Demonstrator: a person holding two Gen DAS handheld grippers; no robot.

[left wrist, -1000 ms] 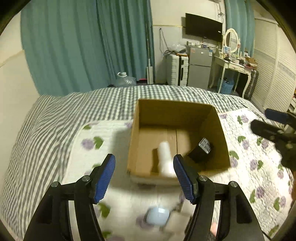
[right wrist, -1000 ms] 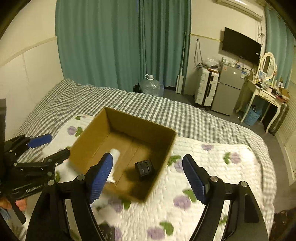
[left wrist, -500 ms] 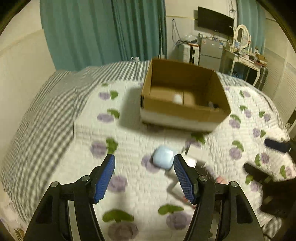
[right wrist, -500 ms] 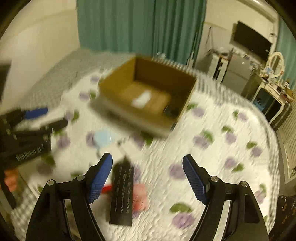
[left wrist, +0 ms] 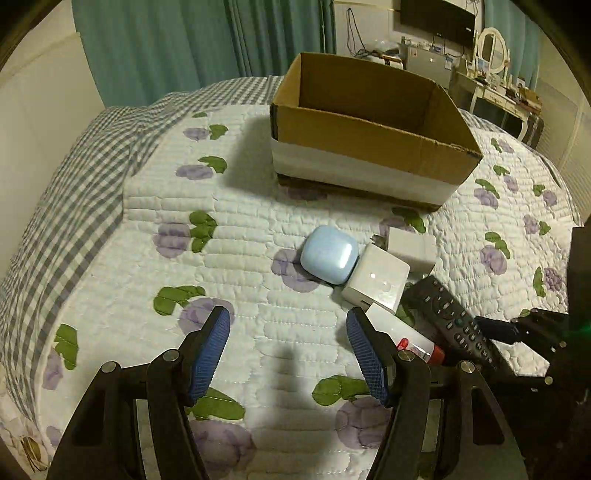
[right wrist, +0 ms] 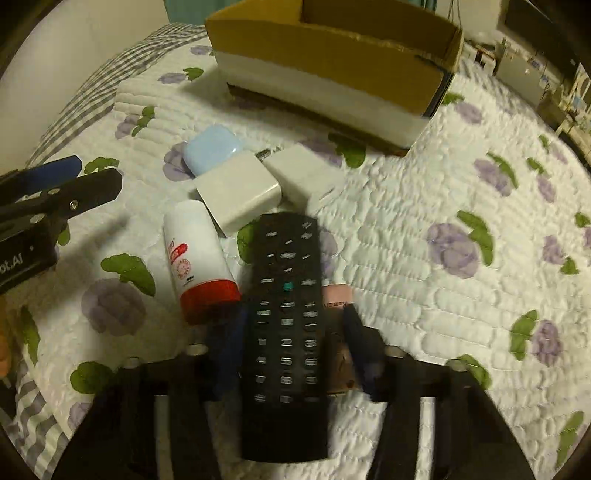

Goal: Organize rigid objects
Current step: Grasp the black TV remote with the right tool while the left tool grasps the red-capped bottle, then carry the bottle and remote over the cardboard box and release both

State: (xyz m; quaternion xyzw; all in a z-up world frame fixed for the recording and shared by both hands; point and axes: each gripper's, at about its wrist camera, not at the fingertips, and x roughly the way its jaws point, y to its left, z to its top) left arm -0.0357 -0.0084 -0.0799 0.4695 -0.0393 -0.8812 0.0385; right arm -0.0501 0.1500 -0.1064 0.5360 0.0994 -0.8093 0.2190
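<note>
A white quilt [left wrist: 258, 321] printed with purple flowers covers the grey-checked bed [left wrist: 74, 155], with teal curtains [left wrist: 192, 44] and a wall-mounted television [left wrist: 437, 16] behind.

The box [left wrist: 373, 147] sat toward the quilt's [left wrist: 258, 317] far edge; nearer lay the earbud case [left wrist: 330, 254], two chargers [left wrist: 376, 278] beside it, then bottle [right wrist: 199, 254] and remote [right wrist: 286, 314].

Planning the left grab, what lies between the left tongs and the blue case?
Only bare quilt lies between the left tongs and the blue case, in the left wrist view.
</note>
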